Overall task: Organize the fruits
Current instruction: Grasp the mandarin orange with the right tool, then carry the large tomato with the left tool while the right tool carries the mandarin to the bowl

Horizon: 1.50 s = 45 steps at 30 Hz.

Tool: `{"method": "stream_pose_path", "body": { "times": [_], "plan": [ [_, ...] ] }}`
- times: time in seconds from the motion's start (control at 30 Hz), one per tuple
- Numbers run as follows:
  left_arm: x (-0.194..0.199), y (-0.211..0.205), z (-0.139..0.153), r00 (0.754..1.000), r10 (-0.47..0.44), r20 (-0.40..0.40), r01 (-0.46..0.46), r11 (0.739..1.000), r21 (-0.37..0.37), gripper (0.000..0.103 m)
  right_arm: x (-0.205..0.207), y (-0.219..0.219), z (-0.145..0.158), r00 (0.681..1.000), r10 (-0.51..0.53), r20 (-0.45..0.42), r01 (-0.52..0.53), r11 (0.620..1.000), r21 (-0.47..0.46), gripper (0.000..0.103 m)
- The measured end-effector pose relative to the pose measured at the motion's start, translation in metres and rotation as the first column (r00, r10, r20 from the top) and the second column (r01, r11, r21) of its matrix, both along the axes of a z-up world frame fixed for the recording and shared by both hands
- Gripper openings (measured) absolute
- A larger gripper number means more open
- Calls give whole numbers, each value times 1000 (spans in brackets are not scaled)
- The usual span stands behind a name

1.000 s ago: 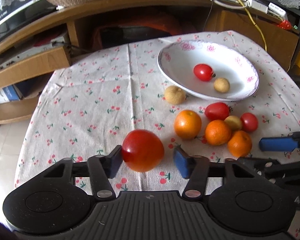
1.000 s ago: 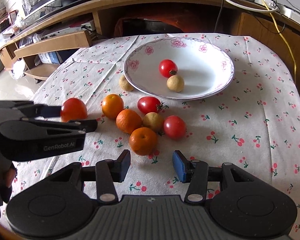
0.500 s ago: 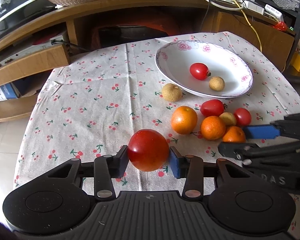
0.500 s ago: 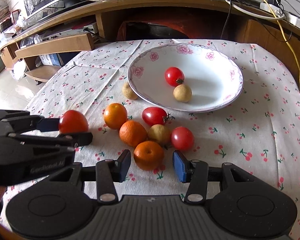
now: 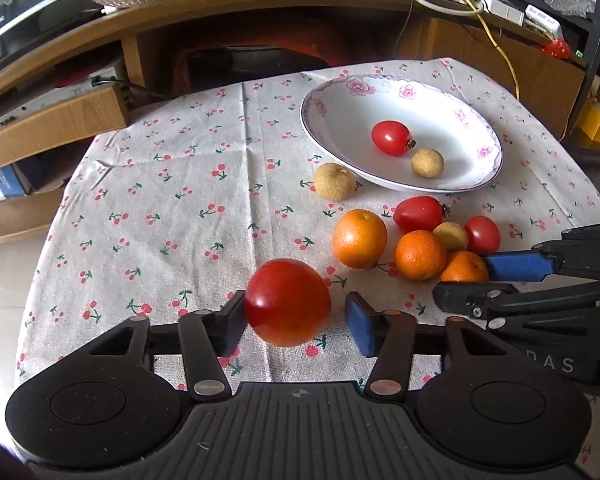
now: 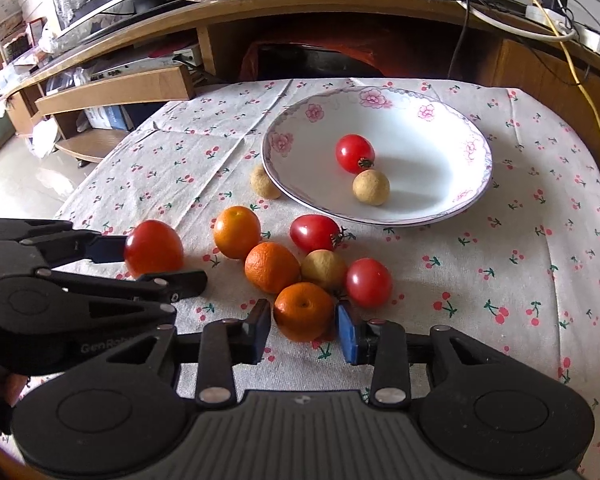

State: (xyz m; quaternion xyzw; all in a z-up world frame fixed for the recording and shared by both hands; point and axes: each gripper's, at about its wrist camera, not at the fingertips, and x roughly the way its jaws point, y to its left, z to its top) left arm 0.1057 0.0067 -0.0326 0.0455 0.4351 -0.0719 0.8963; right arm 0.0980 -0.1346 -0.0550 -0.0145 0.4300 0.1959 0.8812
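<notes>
Tomato (image 5: 287,302) touching one finger of parted left gripper (image 5: 296,320); orange (image 6: 303,311) between open right gripper (image 6: 303,330) fingers

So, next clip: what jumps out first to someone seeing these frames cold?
The big red tomato between the left gripper fingers, near the tablecloth's front edge. Then the flowered white plate farther back, holding a small tomato and a tan fruit, while the right gripper straddles an orange.

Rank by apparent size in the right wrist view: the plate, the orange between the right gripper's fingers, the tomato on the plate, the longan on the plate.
1. plate
2. orange, enlarged by nearness
3. tomato
4. longan, only slightly smaller than the tomato
</notes>
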Motion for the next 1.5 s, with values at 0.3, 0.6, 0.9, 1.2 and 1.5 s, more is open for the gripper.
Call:
{"method": "stream_pose_path", "body": {
  "times": [0.3,0.6,0.9,1.2,1.5],
  "plan": [
    [-3,-1,3,1000,-14,-10,14,1000,-5,50,-1,-1,2,1000,10,-15,-10,1000,2,32],
    [-29,-12,7,995,-87,-37,87,996,-11,50,-32,-11,8,999,26,-38,-27,999,-47,32],
    [-54,-25,5,986,-160,-43,160,987,6,50,-67,-21,6,999,25,-46,-29,995,-99,32],
    [-54,-26,6,984,-174,-34,175,984,23,58,-67,-23,4,998,44,-49,-49,993,-103,34],
    [-61,-28,9,982,-189,-28,190,981,32,70,-72,-26,4,997,48,-67,-54,994,-97,44]
  ]
}}
